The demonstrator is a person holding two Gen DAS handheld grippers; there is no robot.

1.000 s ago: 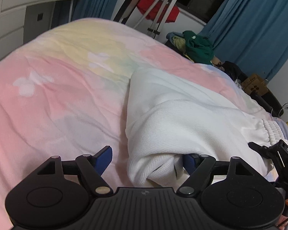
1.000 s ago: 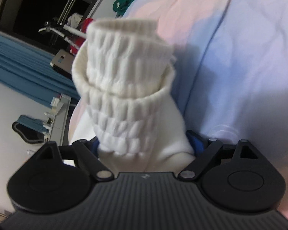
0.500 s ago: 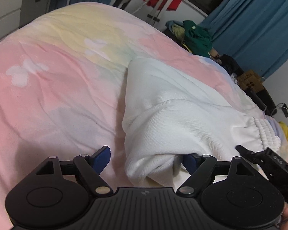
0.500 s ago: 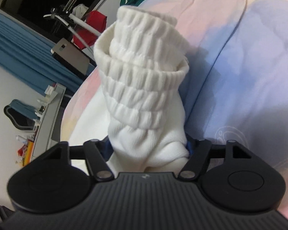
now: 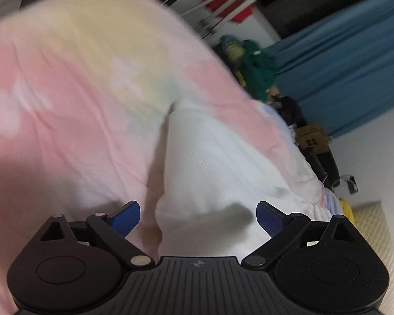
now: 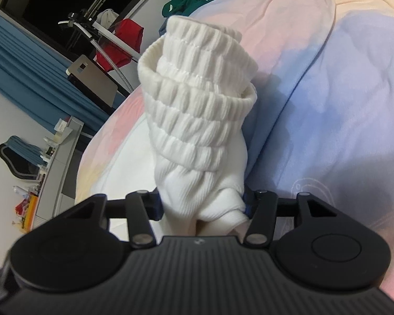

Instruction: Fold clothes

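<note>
My left hand-held gripper (image 5: 198, 216) is opening, releasing the white ribbed-knit garment (image 5: 218, 168); my right hand-held gripper (image 6: 202, 204) is closing tighter on its bunched elastic waistband (image 6: 197, 99).

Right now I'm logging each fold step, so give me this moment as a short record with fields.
surface: pastel bedspread
garment: white ribbed garment lying on it
left gripper: jaws opening, blue pads clear of the cloth between them
right gripper: jaws closing on the bunched cloth, elastic waistband standing up beyond the pads
background: blue curtains, green clothes
</note>
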